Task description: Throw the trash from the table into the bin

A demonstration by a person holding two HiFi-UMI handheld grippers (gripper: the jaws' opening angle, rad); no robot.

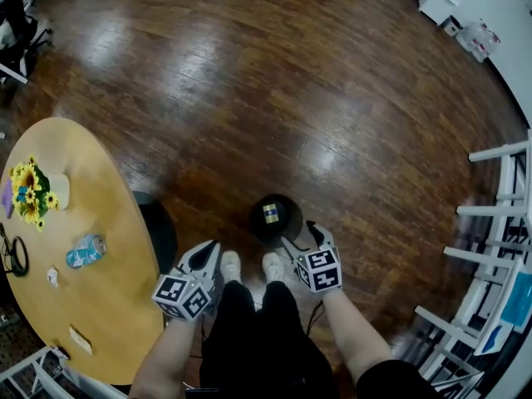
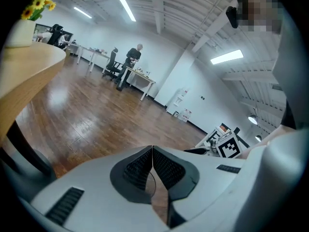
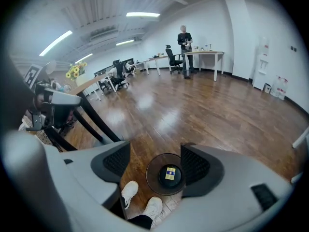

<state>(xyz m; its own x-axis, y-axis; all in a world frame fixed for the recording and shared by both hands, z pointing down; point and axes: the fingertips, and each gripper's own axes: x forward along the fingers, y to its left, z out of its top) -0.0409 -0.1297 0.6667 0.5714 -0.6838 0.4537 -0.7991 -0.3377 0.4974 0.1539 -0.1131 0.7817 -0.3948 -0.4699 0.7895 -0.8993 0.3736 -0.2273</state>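
On the wood floor just in front of my shoes stands a round black bin; a small yellow-and-blue piece of trash lies inside it. My right gripper hangs over the bin's near right edge, open and empty. In the right gripper view the bin and the trash show between the spread jaws of the right gripper. My left gripper is shut with nothing in it, left of the bin and beside the table; its pads meet. A crushed plastic bottle lies on the table.
The round wooden table also carries a vase of yellow flowers, glasses and small scraps. Its black base stands by my left foot. White racks line the right side. A person stands at far desks.
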